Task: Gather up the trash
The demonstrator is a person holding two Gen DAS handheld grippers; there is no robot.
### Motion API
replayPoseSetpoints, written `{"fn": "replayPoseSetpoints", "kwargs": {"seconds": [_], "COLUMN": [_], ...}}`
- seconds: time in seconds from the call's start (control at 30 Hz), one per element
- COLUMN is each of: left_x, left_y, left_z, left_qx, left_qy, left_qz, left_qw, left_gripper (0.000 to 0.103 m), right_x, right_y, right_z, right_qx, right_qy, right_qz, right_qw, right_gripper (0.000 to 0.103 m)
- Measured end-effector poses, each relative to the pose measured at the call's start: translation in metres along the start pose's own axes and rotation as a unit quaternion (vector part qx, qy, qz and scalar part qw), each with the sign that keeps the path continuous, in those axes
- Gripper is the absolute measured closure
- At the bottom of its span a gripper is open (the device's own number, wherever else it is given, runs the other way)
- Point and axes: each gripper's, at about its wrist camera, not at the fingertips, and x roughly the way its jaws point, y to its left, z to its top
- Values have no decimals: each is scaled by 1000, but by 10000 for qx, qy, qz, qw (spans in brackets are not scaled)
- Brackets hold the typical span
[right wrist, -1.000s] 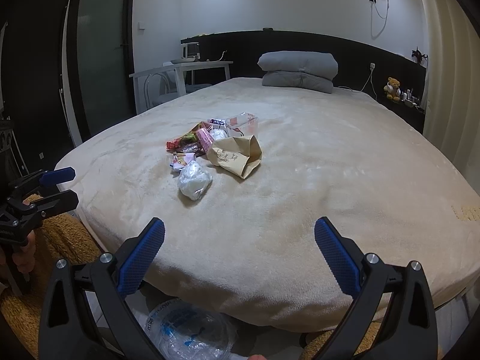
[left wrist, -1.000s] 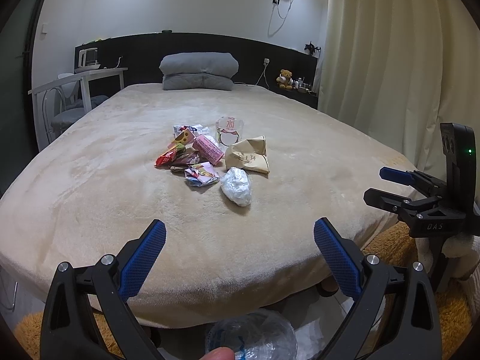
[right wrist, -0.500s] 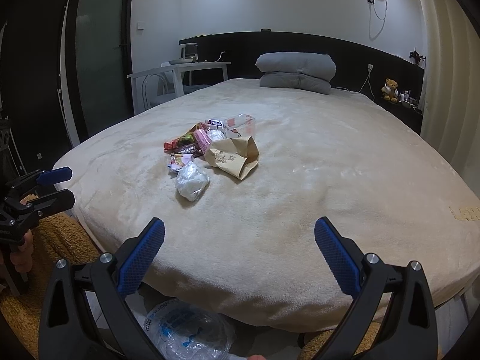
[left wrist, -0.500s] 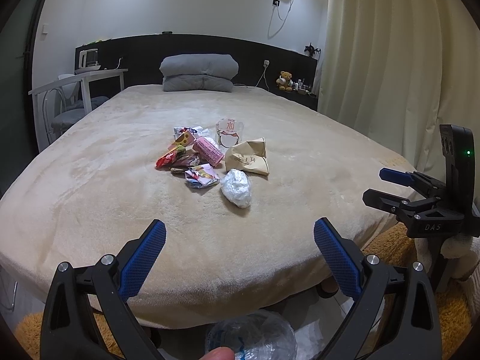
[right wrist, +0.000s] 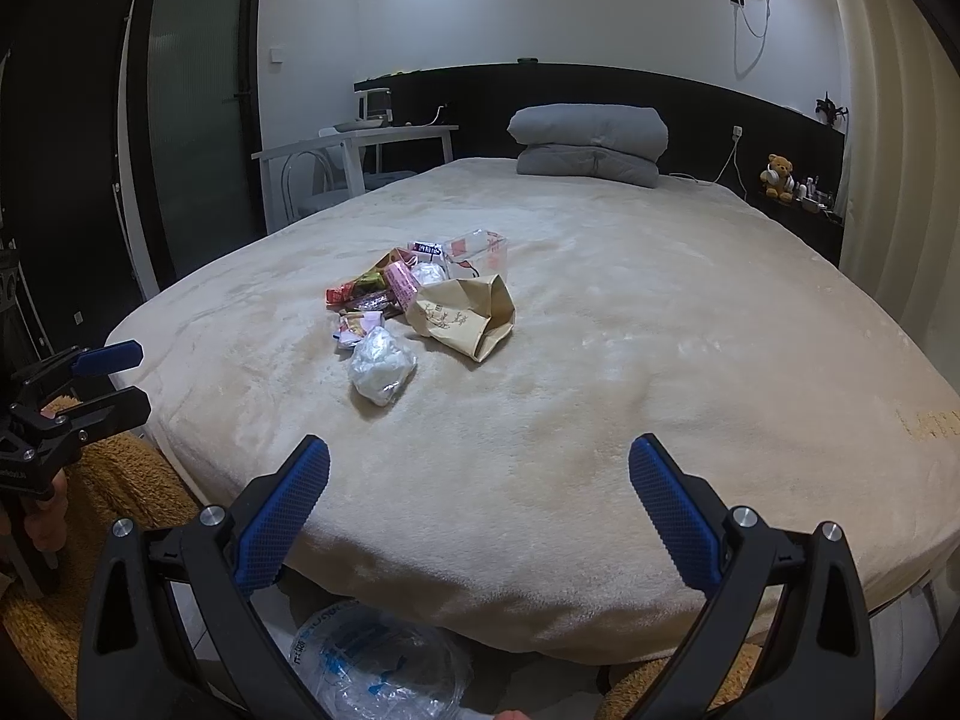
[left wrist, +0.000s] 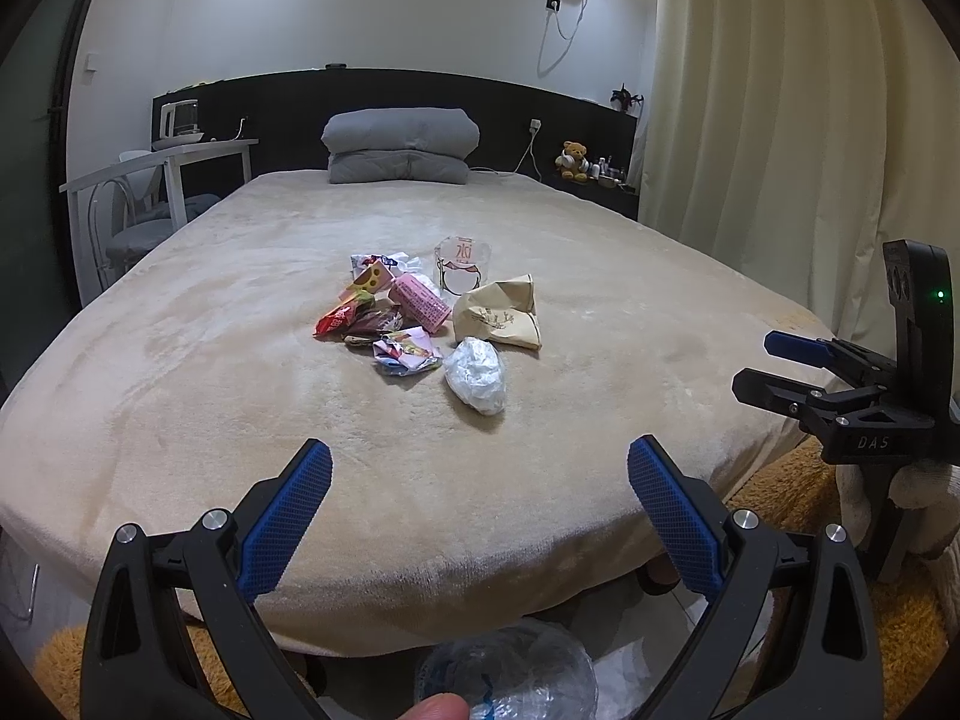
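Observation:
A pile of trash lies mid-bed on the beige blanket: a crumpled white plastic wad, a brown paper bag, a pink packet, a red wrapper, a crumpled colourful wrapper and a clear plastic cup. My left gripper is open and empty at the bed's near edge; it also shows in the right wrist view. My right gripper is open and empty; it also shows in the left wrist view.
A clear plastic bag sits on the floor below the bed edge. A folded grey quilt lies at the headboard. A white desk and chair stand left; curtains hang right. An orange rug covers the floor.
Both grippers have shifted slightly; the trash pile sits a little lower in the right wrist view. Nothing on the bed has moved.

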Motion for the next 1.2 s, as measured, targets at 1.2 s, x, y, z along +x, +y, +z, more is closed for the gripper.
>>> {"fn": "replayPoseSetpoints", "kwargs": {"seconds": [1.2], "left_x": [160], "left_y": [87], "left_z": [78], "left_qx": [-1268], "left_qy": [1606], "left_qz": [-428], "left_qw": [9779], "left_gripper": [7], "right_x": [184], "right_y": [-44], "right_z": [96], "right_qx": [118], "right_qy": [1109], "right_qz": [1079], "right_qw": [9879], "right_gripper": [5]}}
